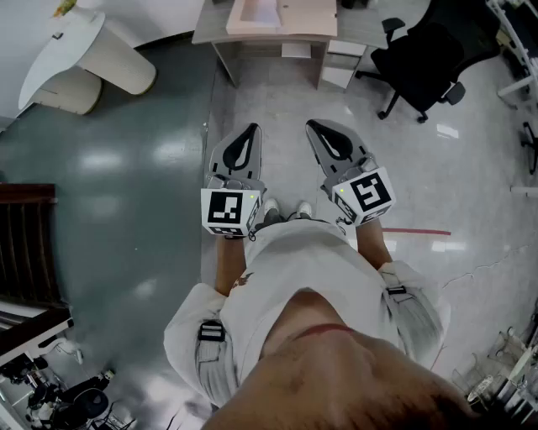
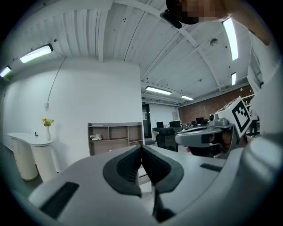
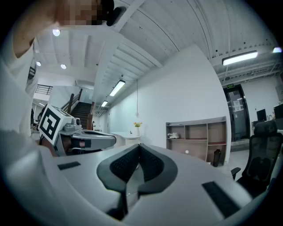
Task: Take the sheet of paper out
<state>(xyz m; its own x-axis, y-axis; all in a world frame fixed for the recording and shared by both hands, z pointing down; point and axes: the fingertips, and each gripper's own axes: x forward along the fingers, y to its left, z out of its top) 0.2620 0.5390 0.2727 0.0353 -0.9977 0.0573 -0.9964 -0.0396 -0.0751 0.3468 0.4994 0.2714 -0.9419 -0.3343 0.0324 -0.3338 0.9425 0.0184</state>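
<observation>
We cannot pick out the sheet of paper with any certainty. The nearest candidate is a pale flat thing (image 1: 252, 15) lying on the grey tabletop (image 1: 307, 23), well ahead of both tongs and apart from them.

We hold the left tongs (image 1: 250, 133) and the right tongs (image 1: 313, 128) side by side and level over the floor (image 1: 126, 185), pointing toward that tabletop. Each gripper view shows its dark pads pressed together at the tips with nothing caught between them, so both tongs are closed and empty.

A black office chair (image 1: 420, 63) stands ahead and to the right of the right tongs. A white rounded counter (image 1: 80, 50) stands ahead and to the left of the left tongs, and the left gripper view shows a vase of flowers (image 2: 47, 128) on it. An open shelf unit (image 2: 116, 137) stands against the white wall beyond the left tongs.
</observation>
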